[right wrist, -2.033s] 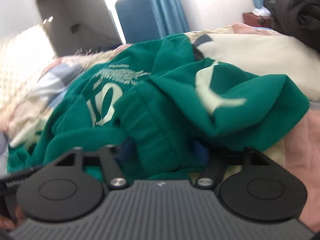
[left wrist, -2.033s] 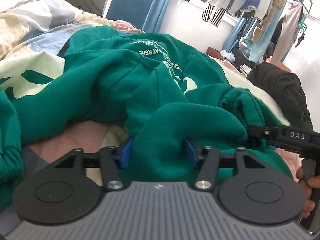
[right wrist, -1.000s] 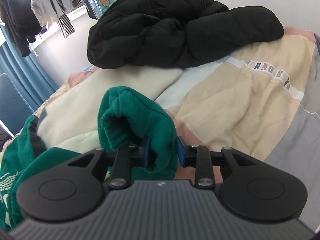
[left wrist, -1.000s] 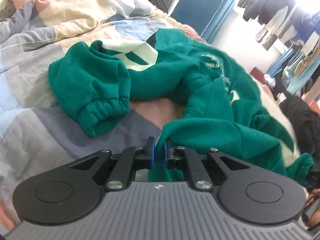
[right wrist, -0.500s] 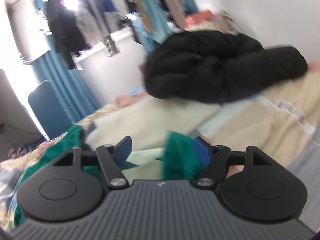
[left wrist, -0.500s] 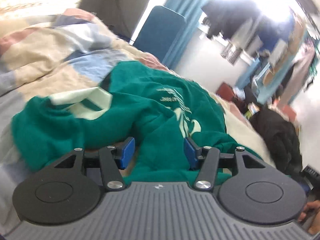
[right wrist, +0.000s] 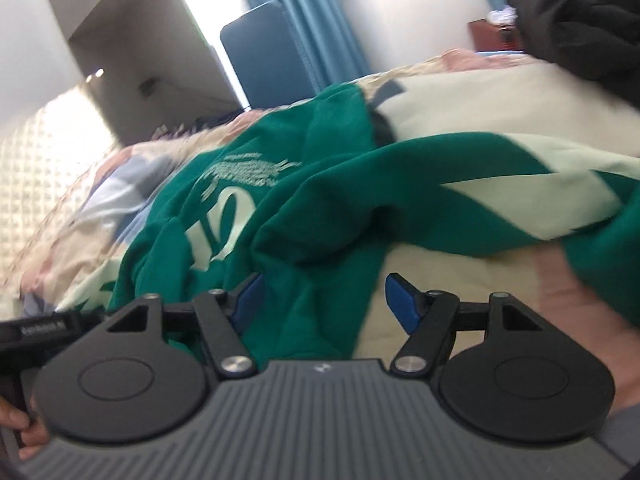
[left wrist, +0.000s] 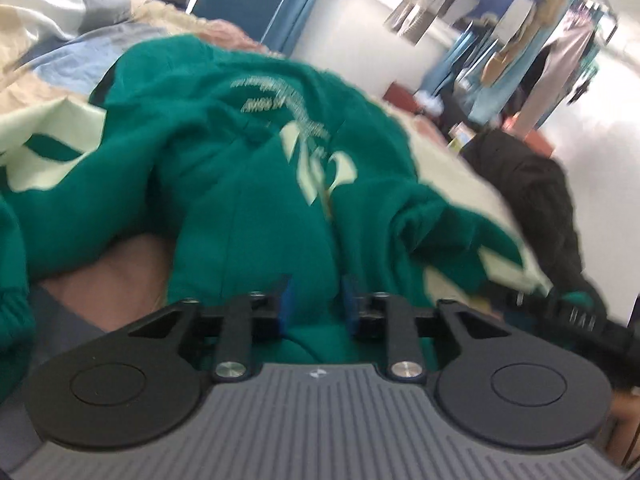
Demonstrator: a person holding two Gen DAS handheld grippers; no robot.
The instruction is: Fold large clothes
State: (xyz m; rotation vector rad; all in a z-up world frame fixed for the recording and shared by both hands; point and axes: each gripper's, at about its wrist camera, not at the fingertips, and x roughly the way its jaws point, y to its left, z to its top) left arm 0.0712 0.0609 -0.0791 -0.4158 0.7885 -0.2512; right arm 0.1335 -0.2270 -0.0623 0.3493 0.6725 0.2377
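Note:
A large green sweatshirt (left wrist: pixel 240 160) with pale cream lettering and stripes lies crumpled on the bed. My left gripper (left wrist: pixel 317 300) sits at its near edge, and its jaws are closing, with a thick fold of green cloth pinched between the blue pads. In the right wrist view the same sweatshirt (right wrist: pixel 320 208) spreads across the quilt. My right gripper (right wrist: pixel 324 298) stands open over its near hem; green cloth lies under the left finger, and the right finger hangs over bare quilt. Both views are blurred by motion.
The patchwork quilt (left wrist: pixel 60 60) covers the bed. A black padded jacket (left wrist: pixel 532 200) lies at the far right (right wrist: pixel 580 20). A blue chair (right wrist: pixel 260 52) and blue curtains stand beyond the bed, and a rack of hanging clothes (left wrist: pixel 520 20) fills the back.
The left jaws opened wide, then narrowed onto a fold of the sweatshirt. The right gripper let go of the green cuff, swung away from the black jacket toward the sweatshirt's front, and now stands wide.

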